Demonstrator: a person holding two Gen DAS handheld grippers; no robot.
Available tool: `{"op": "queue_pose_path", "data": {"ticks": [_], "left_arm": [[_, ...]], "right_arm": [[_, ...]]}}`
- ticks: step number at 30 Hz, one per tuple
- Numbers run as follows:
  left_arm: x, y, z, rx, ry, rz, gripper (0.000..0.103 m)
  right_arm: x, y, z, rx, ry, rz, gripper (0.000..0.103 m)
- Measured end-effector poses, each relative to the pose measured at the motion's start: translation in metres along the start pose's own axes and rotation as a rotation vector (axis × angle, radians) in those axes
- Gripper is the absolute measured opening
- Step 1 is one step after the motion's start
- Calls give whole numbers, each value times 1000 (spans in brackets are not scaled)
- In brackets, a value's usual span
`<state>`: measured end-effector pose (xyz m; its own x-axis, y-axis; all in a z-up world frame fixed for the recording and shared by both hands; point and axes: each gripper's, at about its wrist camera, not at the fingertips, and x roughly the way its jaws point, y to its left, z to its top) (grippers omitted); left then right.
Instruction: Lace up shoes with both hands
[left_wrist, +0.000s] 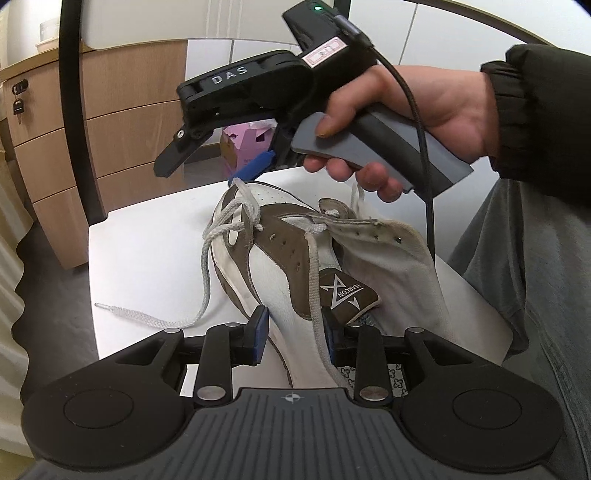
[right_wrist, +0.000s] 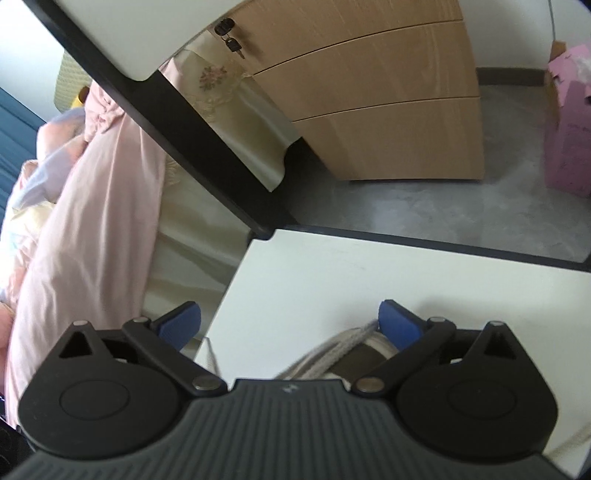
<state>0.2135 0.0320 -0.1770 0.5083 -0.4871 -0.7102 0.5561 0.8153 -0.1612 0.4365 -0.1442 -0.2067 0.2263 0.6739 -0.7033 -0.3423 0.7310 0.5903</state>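
The left gripper (left_wrist: 295, 336), fingers narrowed on the light, pliable shoe (left_wrist: 280, 266), anchors it; the limp lace (left_wrist: 207, 266) suits gripping near its stiff tip, below the wide-open right gripper (right_wrist: 291, 325).

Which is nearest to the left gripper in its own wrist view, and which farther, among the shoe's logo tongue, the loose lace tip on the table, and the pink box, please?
From the left gripper:
1. Logo tongue, just beyond the right finger.
2. Loose lace tip, out to the left on the table.
3. Pink box, far back on the floor.
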Motion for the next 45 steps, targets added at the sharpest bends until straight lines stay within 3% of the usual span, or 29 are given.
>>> {"op": "queue_pose_path", "data": {"ticks": [8,14,17,21,23,25,29,31,33,34,37,43,45], "left_arm": [[-1,-1,-1,-2,0,-1,35],[1,-1,-2,-3,-4,5,35],[1,-1,-2,-14,-4,6,35],[2,-2,-3,-18,-3,12,35],[3,-3,-3,-17,0,16,35],[3,-4,-2,-13,2,21,35],[2,-3,-3,-21,1,22,35],[2,-4,-4,-21,-2,26,35],[3,-5,-5,-18,-5,31,35],[3,-5,-5,-18,-6,32,35],[2,-6,-6,-13,-11,38,35],[1,-8,-8,-1,-13,46,35],[1,-8,-8,2,-14,48,35]], "right_arm": [[8,14,4,-13,16,91,103],[5,25,-3,19,48,272,103],[-19,41,-5,21,-49,429,103],[-62,63,-6,-73,-210,428,103],[-78,75,-8,-136,-252,405,103],[-84,88,-11,-200,-236,330,103],[-75,113,-14,-395,-90,127,100],[-62,127,-15,-521,26,27,87],[-46,139,-17,-650,125,-85,54],[-37,146,-18,-717,172,-153,48],[-23,159,-26,-817,276,-150,43],[9,174,-44,-904,437,-266,42],[15,172,-46,-908,463,-300,34]]}}
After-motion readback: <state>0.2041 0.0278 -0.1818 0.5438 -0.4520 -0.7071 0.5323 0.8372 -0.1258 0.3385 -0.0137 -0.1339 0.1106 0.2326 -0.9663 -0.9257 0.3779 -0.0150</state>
